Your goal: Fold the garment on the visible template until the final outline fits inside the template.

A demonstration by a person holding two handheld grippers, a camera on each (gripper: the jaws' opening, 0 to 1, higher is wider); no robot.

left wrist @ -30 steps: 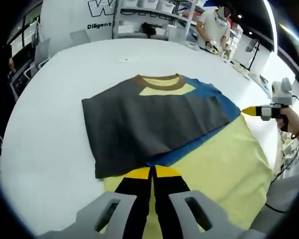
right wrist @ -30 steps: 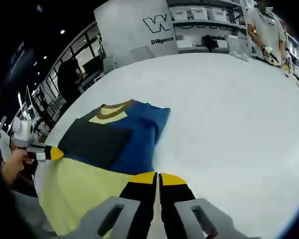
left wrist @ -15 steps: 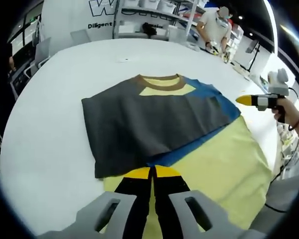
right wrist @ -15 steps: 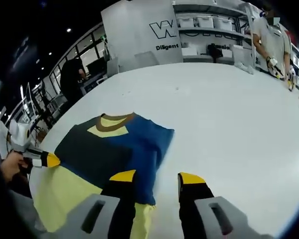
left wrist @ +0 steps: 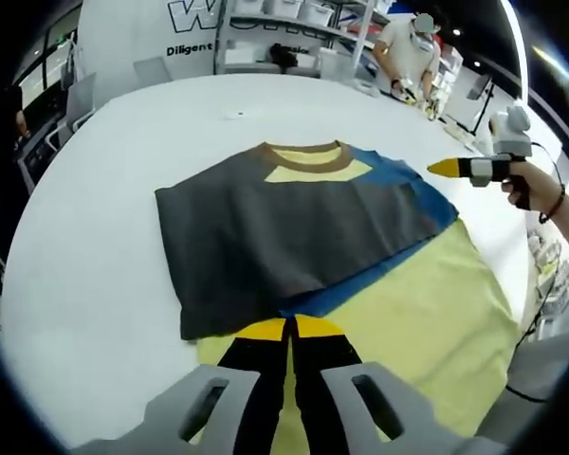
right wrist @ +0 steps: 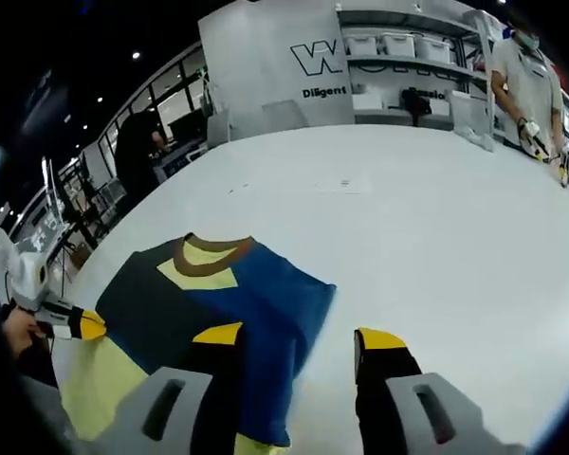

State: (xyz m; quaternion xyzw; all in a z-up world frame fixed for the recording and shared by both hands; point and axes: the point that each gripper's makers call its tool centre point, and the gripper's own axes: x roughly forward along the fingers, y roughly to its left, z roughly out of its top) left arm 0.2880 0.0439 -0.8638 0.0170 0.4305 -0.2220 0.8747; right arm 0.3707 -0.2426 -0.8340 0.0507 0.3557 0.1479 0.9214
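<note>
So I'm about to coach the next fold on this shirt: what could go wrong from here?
The left gripper is shut at the garment's yellow hem; pulling from there could drag the folded gray panel askew. The right gripper, jaws open, hovers over the blue side; closing carelessly might pinch several layers or bunch that edge. No template outline can be made out on the white table, so judging the final fit looks uncertain.
</note>
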